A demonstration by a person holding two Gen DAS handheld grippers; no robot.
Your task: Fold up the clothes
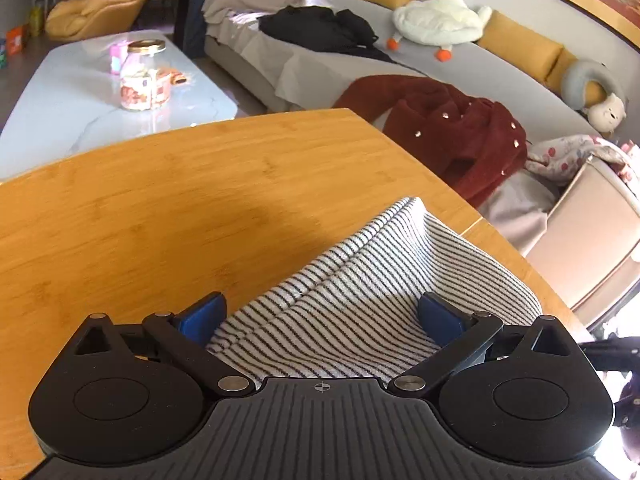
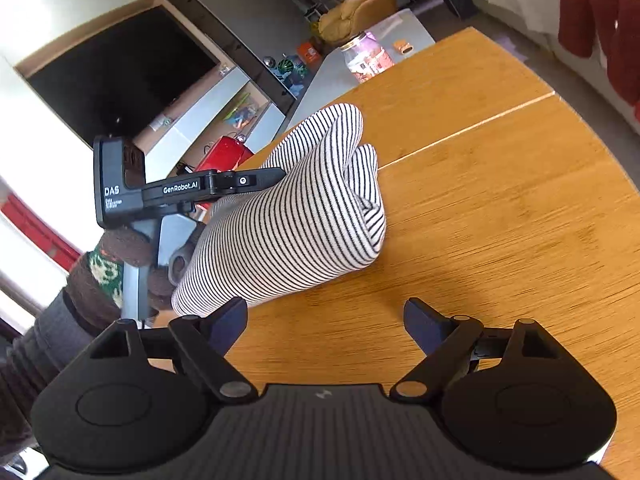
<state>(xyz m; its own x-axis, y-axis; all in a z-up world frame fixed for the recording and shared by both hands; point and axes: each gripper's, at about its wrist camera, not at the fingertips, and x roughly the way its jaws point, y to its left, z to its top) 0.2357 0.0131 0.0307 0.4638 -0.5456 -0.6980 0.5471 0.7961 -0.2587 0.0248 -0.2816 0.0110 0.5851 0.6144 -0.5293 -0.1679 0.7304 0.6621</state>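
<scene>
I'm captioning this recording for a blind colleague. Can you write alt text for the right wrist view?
A bundled striped garment lies on a wooden table, with the left gripper reaching in against it from the left. In the foreground the right gripper has its jaws spread apart and empty over bare wood beside the garment.

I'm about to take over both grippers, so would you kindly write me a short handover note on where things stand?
Left gripper: jaws wide, striped garment bunched between them, pads not clearly pressing.
Right gripper: open, nothing between the jaws, over bare wooden table beside the garment.
Done: the striped garment sits on the table in a loose, rounded bundle.
Left: flatten and finish folding it. A red coat and a black garment lie unfolded on the sofa.
</scene>
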